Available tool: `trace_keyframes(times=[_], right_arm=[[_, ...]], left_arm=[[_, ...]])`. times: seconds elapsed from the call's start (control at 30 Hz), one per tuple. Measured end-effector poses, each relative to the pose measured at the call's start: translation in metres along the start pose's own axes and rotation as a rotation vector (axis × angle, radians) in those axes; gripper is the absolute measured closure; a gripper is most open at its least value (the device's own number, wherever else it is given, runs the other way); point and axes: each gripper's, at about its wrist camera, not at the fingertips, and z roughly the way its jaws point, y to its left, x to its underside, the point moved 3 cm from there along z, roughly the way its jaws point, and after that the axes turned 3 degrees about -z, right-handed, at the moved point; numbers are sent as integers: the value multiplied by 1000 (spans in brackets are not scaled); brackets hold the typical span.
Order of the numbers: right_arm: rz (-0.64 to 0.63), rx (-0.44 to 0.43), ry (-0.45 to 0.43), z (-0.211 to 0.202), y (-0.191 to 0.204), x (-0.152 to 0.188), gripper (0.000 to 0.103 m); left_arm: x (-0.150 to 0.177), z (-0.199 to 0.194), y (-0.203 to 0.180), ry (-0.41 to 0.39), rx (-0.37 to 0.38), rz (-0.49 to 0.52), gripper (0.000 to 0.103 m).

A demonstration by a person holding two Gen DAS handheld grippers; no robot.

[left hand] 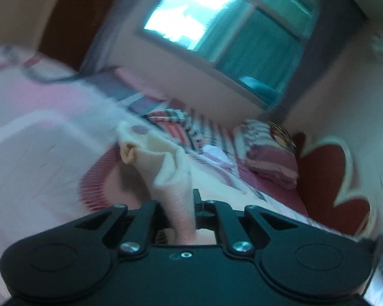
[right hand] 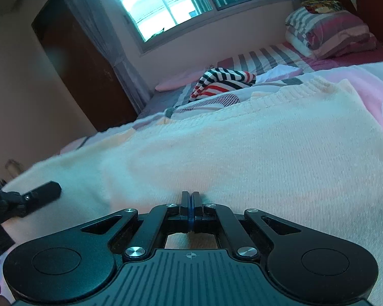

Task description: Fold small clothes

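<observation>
Two tongs are at work on one cream knit sweater, which lies spread on the bed below the window; your left tongs are closed on a bunched strip of it, probably a sleeve or side edge, raised clear of the bed toward the window; your right tongs are fully closed, tips down against the flat body of the knit, seemingly pinning it, though whether any fabric is pinched between them you cannot tell; the first fold looks to be in hand; next, carry the lifted part across the body toward the window side, lay it flat, and only then let go.
</observation>
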Motion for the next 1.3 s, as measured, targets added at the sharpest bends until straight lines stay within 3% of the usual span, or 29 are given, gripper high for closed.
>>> trace_keyframes(times=[0.2, 0.47, 0.5, 0.53, 0.57, 0.6, 0.63, 0.67, 0.77, 0.8, 0.87, 0.97, 1.2, 1.3], right_arm=[[181, 54, -117, -56, -56, -16, 103], [296, 138, -202, -140, -135, -31, 103], [307, 137, -204, -145, -141, -31, 103], [320, 131, -204, -150, -146, -32, 102], [333, 122, -202, -153, -150, -32, 96], [334, 123, -197, -155, -150, -32, 67], [327, 119, -202, -156, -147, -33, 37], [315, 109, -223, -159, -144, -34, 36], [278, 64, -242, -160, -130, -37, 41], [277, 53, -242, -157, -127, -39, 51], [276, 40, -223, -148, -121, -39, 54], [251, 54, -179, -135, -115, -38, 56], [133, 93, -93, -101, -102, -34, 57], [92, 127, -50, -83, -103, -31, 66]], left_arm=[[18, 7, -83, 65, 98, 217, 97], [101, 43, -161, 268, 196, 374, 97], [112, 45, -167, 292, 220, 399, 92], [122, 47, -174, 339, 237, 438, 81], [130, 46, -178, 386, 241, 472, 75], [130, 42, -178, 386, 248, 484, 67], [125, 33, -175, 366, 260, 487, 51], [116, 28, -168, 338, 276, 476, 45], [82, 16, -141, 260, 254, 415, 42], [71, 17, -129, 233, 224, 397, 43], [54, 28, -108, 201, 145, 379, 44], [40, 48, -90, 212, 71, 338, 47], [41, 79, -72, 254, 13, 336, 48], [43, 89, -63, 286, 8, 355, 45]])
